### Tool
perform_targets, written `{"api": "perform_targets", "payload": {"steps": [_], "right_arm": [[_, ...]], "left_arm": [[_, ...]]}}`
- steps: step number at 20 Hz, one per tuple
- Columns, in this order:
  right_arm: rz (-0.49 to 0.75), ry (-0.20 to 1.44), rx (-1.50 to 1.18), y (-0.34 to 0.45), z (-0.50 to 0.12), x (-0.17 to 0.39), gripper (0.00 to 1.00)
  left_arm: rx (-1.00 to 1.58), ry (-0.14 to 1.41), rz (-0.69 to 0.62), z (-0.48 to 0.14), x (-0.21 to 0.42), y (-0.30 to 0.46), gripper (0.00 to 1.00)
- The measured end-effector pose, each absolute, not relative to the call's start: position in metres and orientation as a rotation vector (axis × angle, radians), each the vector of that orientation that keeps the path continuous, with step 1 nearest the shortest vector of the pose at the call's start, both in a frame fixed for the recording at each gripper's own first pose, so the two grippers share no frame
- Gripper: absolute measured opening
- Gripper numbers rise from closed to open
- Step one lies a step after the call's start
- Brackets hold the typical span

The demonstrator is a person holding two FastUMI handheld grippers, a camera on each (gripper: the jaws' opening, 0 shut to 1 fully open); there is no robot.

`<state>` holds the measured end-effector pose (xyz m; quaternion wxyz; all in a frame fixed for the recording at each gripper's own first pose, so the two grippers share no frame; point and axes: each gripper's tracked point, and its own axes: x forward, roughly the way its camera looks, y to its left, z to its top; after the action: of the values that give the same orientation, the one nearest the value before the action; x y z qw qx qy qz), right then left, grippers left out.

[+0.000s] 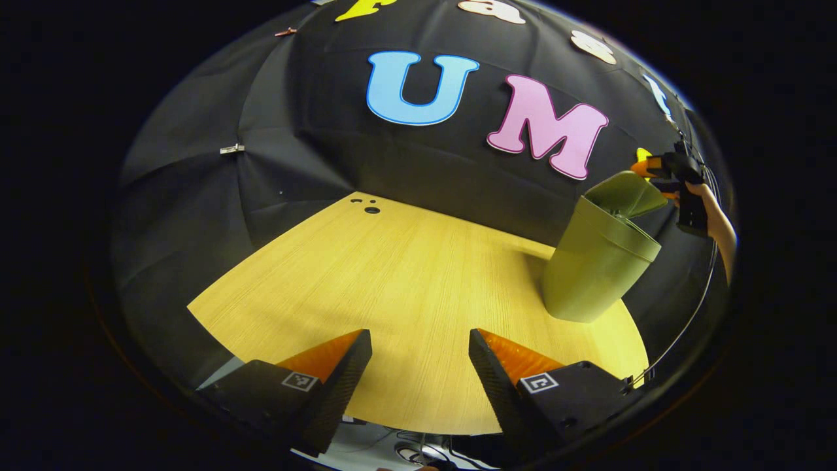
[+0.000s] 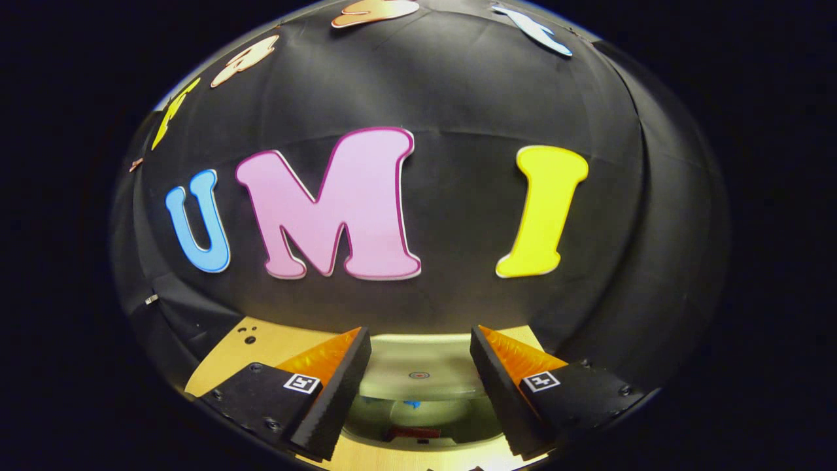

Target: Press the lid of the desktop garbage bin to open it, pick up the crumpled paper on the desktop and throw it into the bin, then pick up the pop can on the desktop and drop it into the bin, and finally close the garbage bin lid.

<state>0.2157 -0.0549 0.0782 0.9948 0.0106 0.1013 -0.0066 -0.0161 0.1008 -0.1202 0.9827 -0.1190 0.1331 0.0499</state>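
An olive-green desktop bin (image 1: 598,271) stands on the right of the wooden table (image 1: 405,275), its lid (image 1: 624,193) tilted up. My right gripper (image 1: 654,171), held by a hand (image 1: 718,226), hovers just behind the raised lid. In the right gripper view the lid (image 2: 418,366) lies between and below the open right gripper (image 2: 420,333), and the bin's mouth (image 2: 418,418) shows something red and something blue inside. My left gripper (image 1: 420,337) is open over the table's near edge with nothing between its fingers.
Small dark holes (image 1: 371,209) mark the table's far corner. A thin cable (image 1: 686,327) hangs at the right past the bin. Black cloth walls close in behind and to the left of the table. Cables lie on the floor (image 1: 405,451) below the near edge.
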Motion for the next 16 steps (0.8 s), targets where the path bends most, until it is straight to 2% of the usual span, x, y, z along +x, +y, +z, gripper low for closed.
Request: {"api": "perform_targets", "payload": {"steps": [6,16], "right_arm": [[-0.021,0.269,0.044,-0.063,0.021,0.195,0.97],[-0.029,0.259,-0.004,-0.065,-0.001,0.18,0.98]], "left_arm": [[-0.192,0.279,0.05,-0.121,-0.015,0.079,0.96],[-0.165,0.305,-0.001,-0.13,-0.009,0.055,0.96]]}}
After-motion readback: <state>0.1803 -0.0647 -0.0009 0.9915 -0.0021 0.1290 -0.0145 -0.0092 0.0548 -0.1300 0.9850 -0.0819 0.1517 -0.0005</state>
